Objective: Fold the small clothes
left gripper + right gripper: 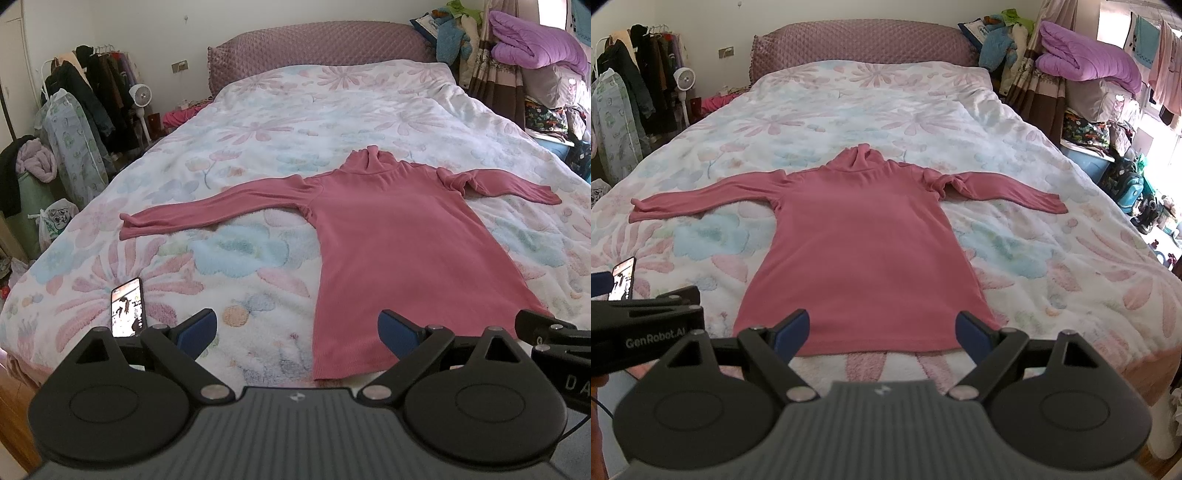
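Observation:
A pink long-sleeved turtleneck top [391,236] lies flat on the floral bed cover [295,110], collar away from me, both sleeves spread out sideways. It also shows in the right wrist view [864,251]. My left gripper [297,332] is open and empty, above the bed's near edge, by the hem's left corner. My right gripper [882,332] is open and empty, centred just above the hem. The right gripper's body [550,332] shows at the right of the left wrist view.
A phone [127,306] with a lit screen lies on the bed left of the top, also in the right wrist view [622,282]. A clothes rack [92,96] stands left of the bed. Folded quilts and piled things [1089,62] stand along the right. A padded headboard [864,42] is at the far end.

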`<state>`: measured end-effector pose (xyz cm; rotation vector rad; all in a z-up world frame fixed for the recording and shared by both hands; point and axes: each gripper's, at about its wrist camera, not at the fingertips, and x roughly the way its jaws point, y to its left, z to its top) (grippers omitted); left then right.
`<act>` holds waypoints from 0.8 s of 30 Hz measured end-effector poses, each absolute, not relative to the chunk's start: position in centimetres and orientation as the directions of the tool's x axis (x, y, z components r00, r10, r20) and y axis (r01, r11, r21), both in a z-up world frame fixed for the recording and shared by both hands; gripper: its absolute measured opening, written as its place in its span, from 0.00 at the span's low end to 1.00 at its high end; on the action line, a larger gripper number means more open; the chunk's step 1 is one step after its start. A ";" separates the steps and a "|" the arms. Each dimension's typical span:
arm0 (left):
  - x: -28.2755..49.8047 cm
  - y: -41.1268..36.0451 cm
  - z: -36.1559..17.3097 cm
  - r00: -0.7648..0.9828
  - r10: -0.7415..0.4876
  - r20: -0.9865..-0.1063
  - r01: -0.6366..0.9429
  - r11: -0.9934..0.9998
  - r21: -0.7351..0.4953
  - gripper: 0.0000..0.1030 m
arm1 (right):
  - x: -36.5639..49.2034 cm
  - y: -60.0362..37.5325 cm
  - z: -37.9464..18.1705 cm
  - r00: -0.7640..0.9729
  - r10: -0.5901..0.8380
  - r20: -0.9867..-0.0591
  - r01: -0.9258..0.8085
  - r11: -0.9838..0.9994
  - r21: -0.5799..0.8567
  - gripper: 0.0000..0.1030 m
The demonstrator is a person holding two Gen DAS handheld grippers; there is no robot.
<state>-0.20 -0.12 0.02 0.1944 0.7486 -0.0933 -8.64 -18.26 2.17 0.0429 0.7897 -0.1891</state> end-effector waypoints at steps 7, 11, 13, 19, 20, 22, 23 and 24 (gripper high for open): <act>-0.2 -0.1 0.0 0.730 -0.015 -0.683 0.151 0.978 0.141 1.00 | -8.6 -18.5 2.1 0.684 -0.146 -0.715 0.183 0.983 -0.026 0.80; -0.2 -0.1 -0.1 0.730 -0.015 -0.683 0.153 0.978 0.141 1.00 | -8.6 -18.5 2.1 0.684 -0.146 -0.715 0.183 0.983 -0.027 0.80; -0.2 -0.1 -0.1 0.729 -0.015 -0.684 0.152 0.978 0.140 1.00 | -8.6 -18.5 2.1 0.684 -0.146 -0.715 0.182 0.983 -0.027 0.80; -0.2 -0.1 -0.1 0.729 -0.017 -0.684 0.153 0.978 0.139 1.00 | -8.5 -18.5 2.1 0.684 -0.146 -0.715 0.183 0.983 -0.026 0.80; -0.2 -0.1 -0.1 0.729 -0.021 -0.684 0.156 0.978 0.136 1.00 | -8.5 -18.5 2.1 0.684 -0.146 -0.715 0.183 0.983 -0.026 0.80; -0.1 0.0 -0.3 0.727 -0.041 -0.685 0.171 0.978 0.122 1.00 | -8.4 -18.6 2.1 0.683 -0.141 -0.716 0.180 0.983 -0.023 0.80; -0.1 0.1 -0.3 0.727 -0.053 -0.684 0.179 0.977 0.115 1.00 | -8.3 -18.7 2.1 0.682 -0.137 -0.719 0.180 0.984 -0.017 0.80; 0.0 0.1 -0.4 0.728 -0.065 -0.683 0.188 0.976 0.107 1.00 | -8.0 -18.8 2.0 0.681 -0.129 -0.721 0.180 0.984 -0.006 0.80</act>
